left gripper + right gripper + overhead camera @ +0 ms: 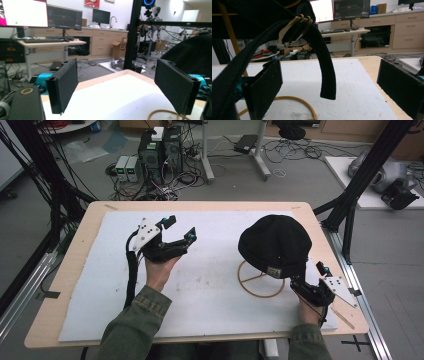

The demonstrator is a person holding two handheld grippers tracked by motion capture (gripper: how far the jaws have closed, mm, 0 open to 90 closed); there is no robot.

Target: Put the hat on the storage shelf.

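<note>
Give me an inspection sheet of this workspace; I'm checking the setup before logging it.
Surface: wooden table covered by a white mat, faintly stained.
Job's things: black cap perched on a yellow wire stand; its strap hangs loose.
Clutter: nothing seen on the mat.
Grippers: left tongs open, held above the mat; right tongs open, the strap dangling between the jaws.
Cables: a black cable trails from the left tongs; tangled wires on the floor.
Surroundings: computer towers, desks, monitors.
</note>
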